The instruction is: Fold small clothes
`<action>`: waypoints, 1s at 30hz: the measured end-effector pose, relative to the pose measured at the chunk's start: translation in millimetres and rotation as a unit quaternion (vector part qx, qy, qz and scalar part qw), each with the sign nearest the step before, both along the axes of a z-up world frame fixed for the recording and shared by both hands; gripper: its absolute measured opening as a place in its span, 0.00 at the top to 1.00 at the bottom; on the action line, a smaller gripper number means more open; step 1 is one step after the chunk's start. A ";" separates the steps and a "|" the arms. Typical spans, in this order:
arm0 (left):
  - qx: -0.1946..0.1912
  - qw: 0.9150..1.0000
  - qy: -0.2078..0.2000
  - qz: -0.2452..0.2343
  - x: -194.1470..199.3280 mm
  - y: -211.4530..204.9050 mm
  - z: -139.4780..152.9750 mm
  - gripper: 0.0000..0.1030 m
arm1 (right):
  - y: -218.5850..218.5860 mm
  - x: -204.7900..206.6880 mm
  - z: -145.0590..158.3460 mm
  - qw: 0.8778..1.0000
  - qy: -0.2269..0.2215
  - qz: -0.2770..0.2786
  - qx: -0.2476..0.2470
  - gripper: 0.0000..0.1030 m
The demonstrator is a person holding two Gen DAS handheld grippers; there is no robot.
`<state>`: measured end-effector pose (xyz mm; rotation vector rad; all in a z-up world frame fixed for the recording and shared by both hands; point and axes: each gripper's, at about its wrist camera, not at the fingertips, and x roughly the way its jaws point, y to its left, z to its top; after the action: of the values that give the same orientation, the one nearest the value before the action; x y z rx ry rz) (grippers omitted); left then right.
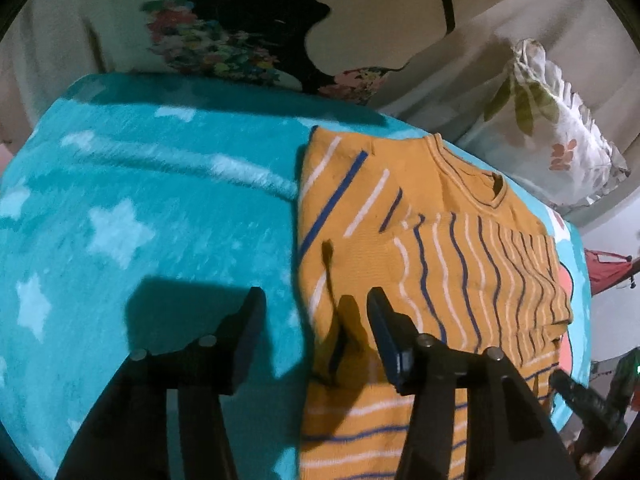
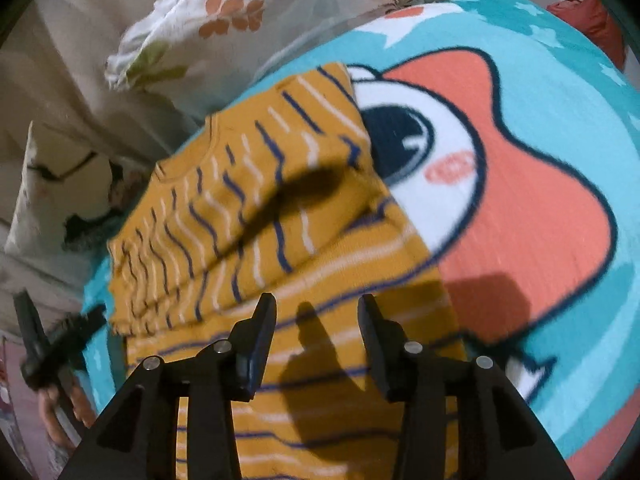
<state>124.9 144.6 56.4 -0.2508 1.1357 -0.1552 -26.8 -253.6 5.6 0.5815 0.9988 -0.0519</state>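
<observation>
Two grippers hover over one small mustard sweater (image 1: 404, 216) with blue and white stripes, which lies on a turquoise star-print blanket (image 1: 140, 200). Taking the sweater as the landmark: the left gripper (image 1: 316, 300) sits over its left edge, one finger above bare blanket and the other above the knit, jaws partly apart with nothing between them. The right gripper (image 2: 316, 308) hangs over the sweater's lower body, jaws likewise partly apart and empty; its shadow falls on the fabric beneath.

Both sleeves look already turned inward across the chest: the left one (image 1: 340, 184) lies slanted over the body, and the right one (image 2: 256, 184) forms a thick striped band just below the neckline (image 1: 472, 176). That arrangement narrows the garment into a rough rectangle, which I judge to be why the sleeves sit where they do. With both pairs of fingers free and clear of the cloth, the sleeve folds appear finished and the hem still unfolded, so the remaining step is probably to bring the bottom up toward the collar.

Beyond the sweater's collar end lie a ruffled floral pillow (image 1: 560, 132) and a cream cover with a dark silhouette print (image 1: 256, 28). To the sweater's right the blanket shows an orange cartoon figure (image 2: 520, 208). Motion blur softens the right view.
</observation>
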 end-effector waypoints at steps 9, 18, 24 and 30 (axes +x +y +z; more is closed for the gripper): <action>0.129 0.992 -0.002 0.016 39.6 0.3 -6.5 1.00 | 9.1 -15.1 2.0 1.000 0.009 0.000 -0.004 0.55; 0.066 0.997 -0.024 0.037 -10.8 32.5 12.3 0.50 | -4.6 -26.3 3.2 0.999 0.019 -0.010 -0.033 0.55; -0.009 0.999 0.012 0.029 -72.6 35.3 2.3 0.45 | -32.1 -34.8 5.2 0.998 0.015 -0.028 -0.056 0.55; -0.070 0.997 0.042 0.015 -133.4 12.5 -24.8 0.45 | -54.9 -55.1 -15.1 1.000 0.002 0.004 0.003 0.49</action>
<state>-8.6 157.1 31.5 -0.4029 1.2060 -0.1994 -81.9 -308.5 -9.5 0.5829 1.0051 -0.0435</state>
